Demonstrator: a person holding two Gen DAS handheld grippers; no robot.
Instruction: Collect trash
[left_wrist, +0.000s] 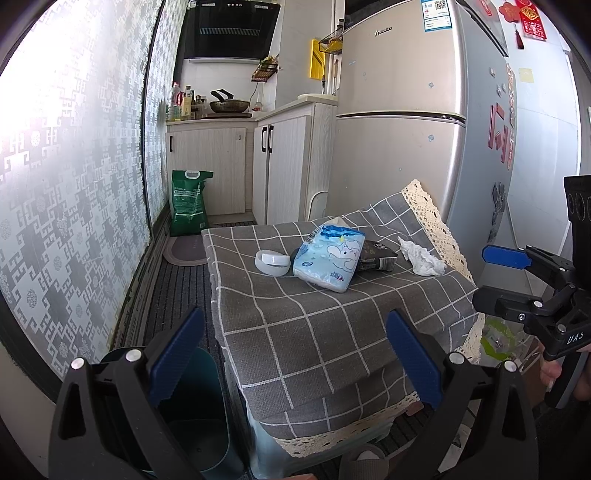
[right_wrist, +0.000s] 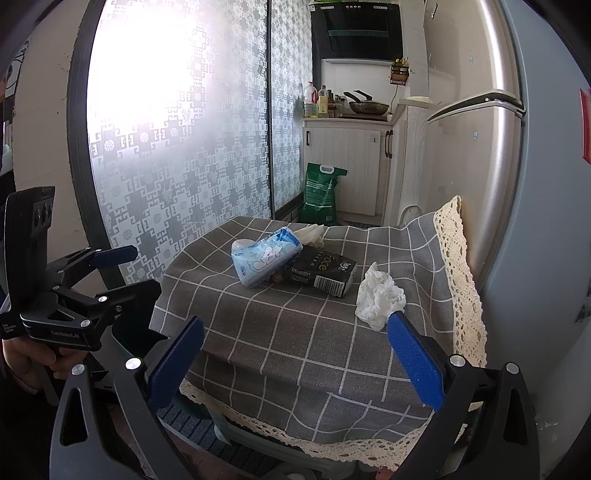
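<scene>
We read "Face" on the black packet lying on the desk. "UAS" is printed on the right gripper body, and "GenRobot.AI" on the left gripper body. The fridge sticker stays too small to read.

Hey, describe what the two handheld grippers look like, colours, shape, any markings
Both are matte black frames with silver bolts and two fingers faced with ribbed blue pads. The left gripper has a pistol-style grip and faint white lettering on its body. The right gripper matches; white letters mark its side too.
</scene>
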